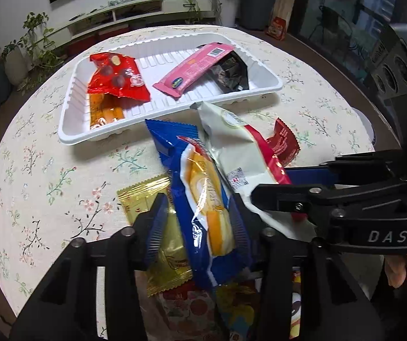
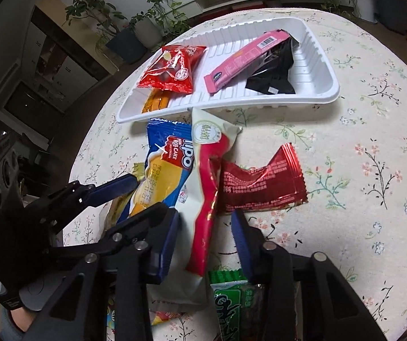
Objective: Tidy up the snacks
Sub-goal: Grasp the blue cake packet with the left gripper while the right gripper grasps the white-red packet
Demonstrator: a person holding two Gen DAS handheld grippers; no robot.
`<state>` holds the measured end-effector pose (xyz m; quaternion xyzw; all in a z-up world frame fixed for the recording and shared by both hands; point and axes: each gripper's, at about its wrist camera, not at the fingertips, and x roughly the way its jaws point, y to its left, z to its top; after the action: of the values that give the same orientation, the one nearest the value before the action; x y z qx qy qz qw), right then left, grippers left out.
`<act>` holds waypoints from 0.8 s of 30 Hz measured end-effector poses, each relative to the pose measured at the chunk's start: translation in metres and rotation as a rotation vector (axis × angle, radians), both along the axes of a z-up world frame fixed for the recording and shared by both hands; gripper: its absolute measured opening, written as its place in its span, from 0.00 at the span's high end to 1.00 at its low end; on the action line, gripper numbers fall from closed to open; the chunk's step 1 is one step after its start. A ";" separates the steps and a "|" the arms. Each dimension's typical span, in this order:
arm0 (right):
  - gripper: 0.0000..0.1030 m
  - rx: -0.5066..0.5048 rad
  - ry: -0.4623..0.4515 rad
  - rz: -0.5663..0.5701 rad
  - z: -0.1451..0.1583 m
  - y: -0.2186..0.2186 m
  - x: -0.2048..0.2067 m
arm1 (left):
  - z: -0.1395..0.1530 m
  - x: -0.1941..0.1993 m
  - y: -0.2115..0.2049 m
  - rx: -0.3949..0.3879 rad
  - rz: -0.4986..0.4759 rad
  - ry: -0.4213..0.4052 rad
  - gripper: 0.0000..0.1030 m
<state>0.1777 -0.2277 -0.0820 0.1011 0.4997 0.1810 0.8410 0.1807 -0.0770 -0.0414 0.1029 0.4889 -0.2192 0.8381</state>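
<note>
The white tray (image 1: 69, 130) sat across the upper middle of the left wrist view, already holding several packets, with the loose snacks piled just below it. The blue roll cake packet (image 1: 203, 204) ran lengthwise from the tray's near rim down to the bottom centre, straight between the fingers of the left gripper (image 1: 200, 227), which looked nearly closed on its sides, though I cannot tell if they pressed. In the right wrist view the white and red packet (image 2: 206, 199) lay along the same line inside the right gripper (image 2: 207, 244), whose jaws stood apart from it
</note>
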 end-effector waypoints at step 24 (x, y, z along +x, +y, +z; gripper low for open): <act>0.88 -0.008 -0.100 0.056 0.023 0.005 -0.010 | 0.011 -0.002 0.012 -0.050 -0.002 0.020 0.75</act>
<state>0.1676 -0.2222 -0.0587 0.0745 0.4603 0.2071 0.8600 0.1791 -0.0645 -0.0307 0.0804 0.4914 -0.2333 0.8353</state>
